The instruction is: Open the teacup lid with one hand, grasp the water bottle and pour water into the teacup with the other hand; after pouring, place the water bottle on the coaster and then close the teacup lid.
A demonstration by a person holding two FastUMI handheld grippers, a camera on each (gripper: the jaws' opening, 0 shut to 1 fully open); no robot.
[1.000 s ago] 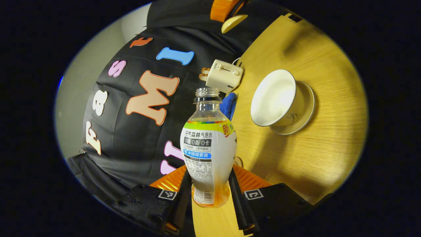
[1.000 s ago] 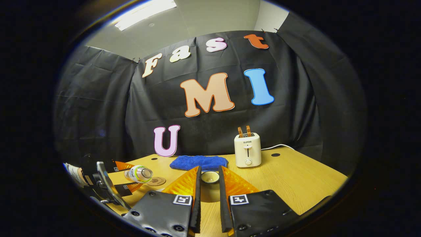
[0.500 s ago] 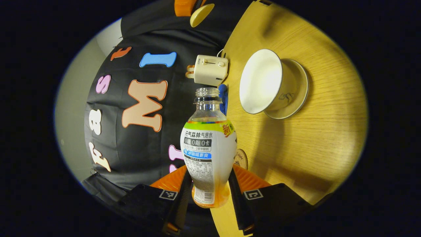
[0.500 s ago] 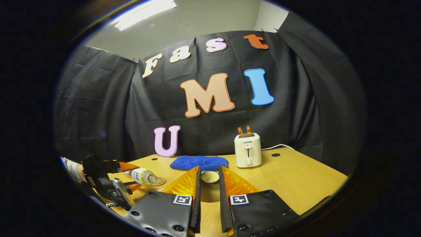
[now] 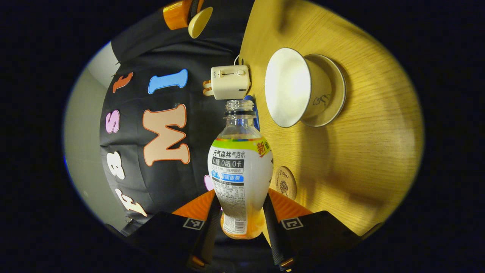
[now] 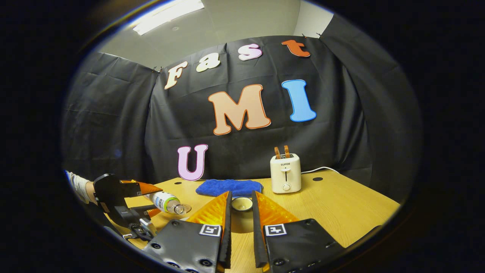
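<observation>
Left gripper (image 5: 238, 212) clamped on water bottle (image 5: 240, 174), both fingers pressing lower body; bottle uncapped, tipped sideways, mouth toward teacup (image 5: 293, 86). Teacup uncovered, on saucer (image 5: 337, 91) on wooden table (image 5: 363, 159). Round coaster (image 5: 285, 182) on table just beside bottle. Right gripper (image 6: 241, 206) closed on teacup lid (image 6: 241, 204), fingers pinching it, raised above table. Toaster (image 6: 285, 173) and blue cloth (image 6: 229, 187) at back, near wall. In right gripper view, left gripper holds bottle near-level at left.
</observation>
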